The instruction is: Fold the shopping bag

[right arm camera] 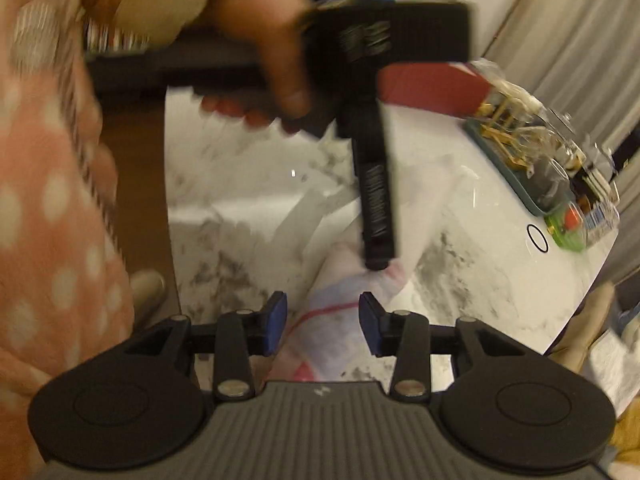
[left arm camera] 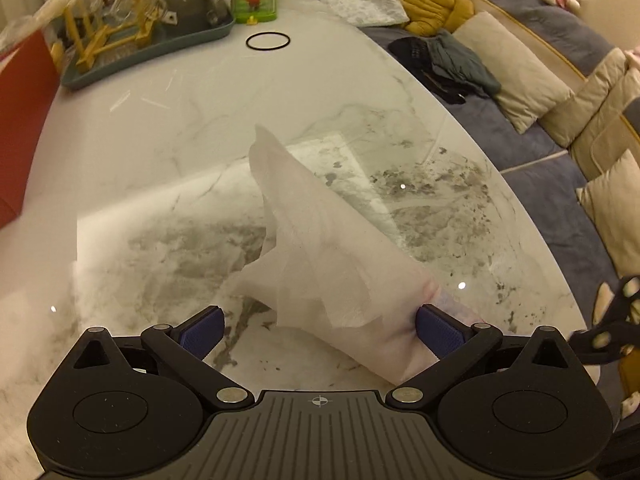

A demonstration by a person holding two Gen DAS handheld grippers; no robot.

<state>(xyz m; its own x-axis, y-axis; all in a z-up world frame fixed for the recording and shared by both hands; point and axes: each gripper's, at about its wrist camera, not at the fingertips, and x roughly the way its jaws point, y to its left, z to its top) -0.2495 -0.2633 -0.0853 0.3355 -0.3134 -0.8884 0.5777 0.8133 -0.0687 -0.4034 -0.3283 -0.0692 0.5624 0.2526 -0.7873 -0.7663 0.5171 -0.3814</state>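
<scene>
A thin white shopping bag (left arm camera: 320, 248) lies partly on the marble desk (left arm camera: 160, 152) and partly lifted off it, one bunched end raised toward the near right edge while the rest trails back across the top in soft folds. The left claw (left arm camera: 320, 326) stands wide apart; its right pad touches the bunched end of the bag, its left pad is clear of it, so nothing is pinched. In the right wrist view the right claw (right arm camera: 323, 322) is released too, its blue pads spread on either side of a part of the bag marked with red lines, without pressing on it. Above it, blurred, a hand (right arm camera: 260, 52) holds the other tool, whose finger points down onto the bag. Farther back on the desk are a green tray (left arm camera: 148, 46) crowded with glassware and a yellow wooden frame, a thin black ring (left arm camera: 268, 41) just beside it, and a green and orange toy (left arm camera: 255, 0). A sofa (left arm camera: 560, 28) with cushions and plush toys runs along the right.
</scene>
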